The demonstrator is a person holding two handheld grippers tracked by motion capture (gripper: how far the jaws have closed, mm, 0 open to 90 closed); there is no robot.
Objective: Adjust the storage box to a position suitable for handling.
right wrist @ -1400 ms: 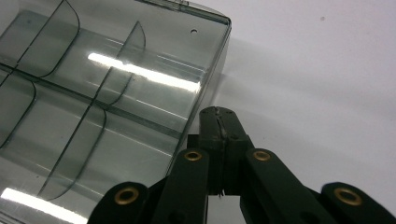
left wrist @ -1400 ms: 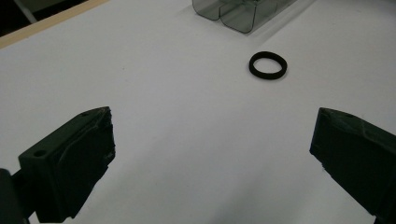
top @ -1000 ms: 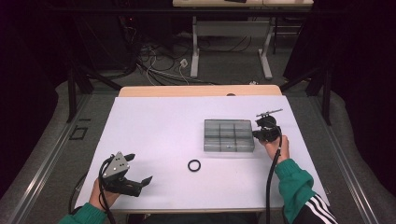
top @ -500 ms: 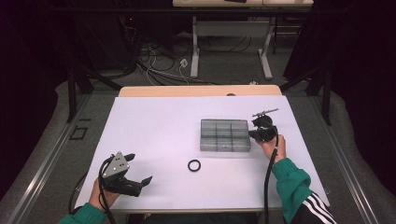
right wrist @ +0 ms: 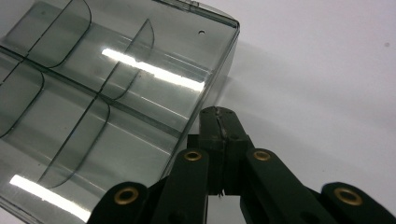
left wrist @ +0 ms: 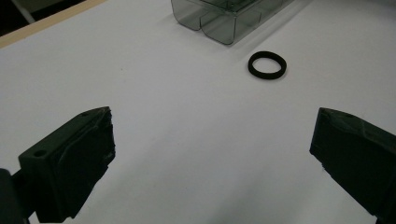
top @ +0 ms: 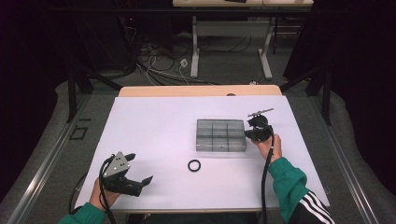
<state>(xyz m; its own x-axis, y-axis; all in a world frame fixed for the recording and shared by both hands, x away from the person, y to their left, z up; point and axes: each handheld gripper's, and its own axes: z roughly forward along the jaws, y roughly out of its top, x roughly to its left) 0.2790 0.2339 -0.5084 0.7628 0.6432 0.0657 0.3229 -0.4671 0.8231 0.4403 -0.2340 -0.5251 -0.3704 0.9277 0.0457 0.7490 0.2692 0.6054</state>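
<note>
**Box nudged leftward by the closed right gripper**

Compared with a second ago, the clear divided box [top: 220, 135] sits slightly further left on the white tabletop [top: 154, 126], and the right gripper [top: 249, 134] has followed it, its tip now against the box's right end. The black ring [top: 194, 165] and the left gripper [top: 139, 169] lie where they were.

The right hand [top: 270, 145] reaches in from the lower right, forearm in a green sleeve, holding its gripper low and pointed left toward the box. In the right gripper view the fingers [right wrist: 212, 122] are pressed together with nothing between them, their tip just beside the box's [right wrist: 107, 93] corner wall; whether they actually touch it is hard to tell.

The left hand [top: 100, 193] rests at the near left corner of the tabletop. Its gripper points right, fingers [left wrist: 74, 154] spread wide and empty, well apart from the ring [left wrist: 266, 65] and the box [left wrist: 224, 18] beyond it.
</note>
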